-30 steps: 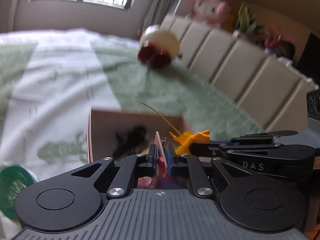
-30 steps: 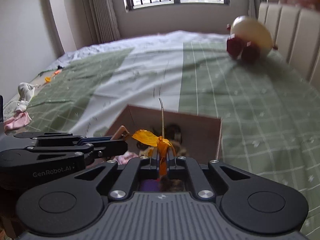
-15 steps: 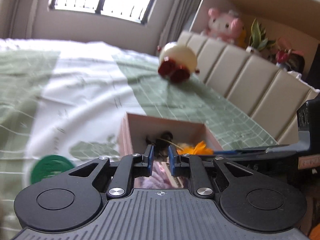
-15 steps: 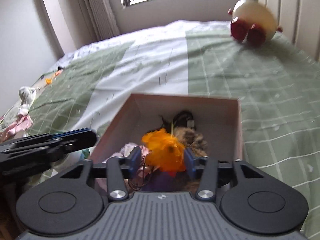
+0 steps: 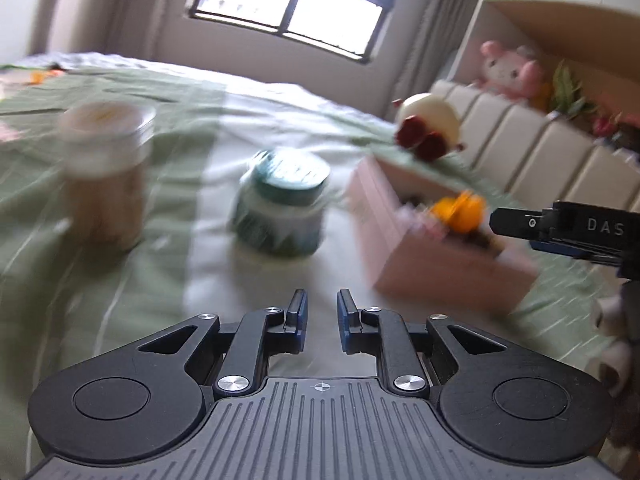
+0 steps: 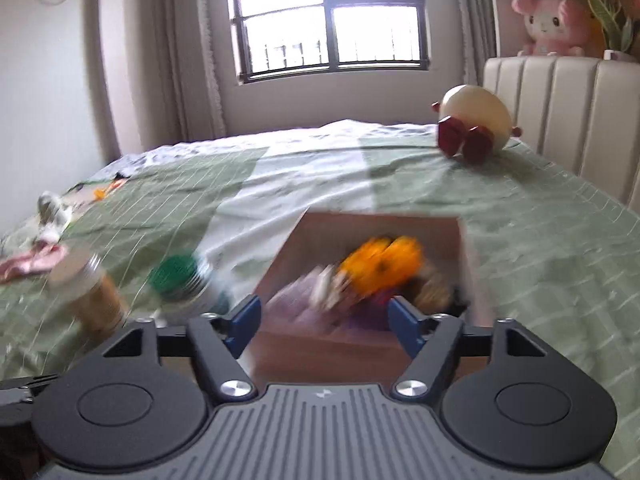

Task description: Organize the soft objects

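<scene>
**Both claws empty, the box ahead of the right one**

Our right gripper (image 6: 322,322) has its jaws spread wide with nothing between them. Straight ahead of it and a little below sits the pink box (image 6: 466,256), its near wall just beyond the fingertips. Inside, the orange flower (image 6: 380,266) lies on top of the other soft pieces, slightly right of the claw's centre line. It is blurred, so we cannot tell where its stem runs or which way its long axis lies; only the bloom shows, facing up towards us. The box's own long axis seems to run away from this claw, towards the headboard.

Our left gripper (image 5: 319,314) holds its jaws a short way apart, also on nothing. Bare bedspread (image 5: 120,288) lies directly in front of it. Ahead and slightly left stands the green-lidded jar (image 5: 282,204), upright; further left, the tan jar (image 5: 106,172), also upright. The box lies ahead and to this claw's right, seen corner-on.

We judge the box's load to be settled, so the coming move turns on what is still loose. The remaining soft things we can see, a pink cloth (image 6: 34,264) and a pale bundle (image 6: 52,212), lie well off to the left of both claws, near the bed's edge. The left claw looks the nearer. The round plush (image 6: 474,124) rests far ahead by the headboard, to the right.
</scene>
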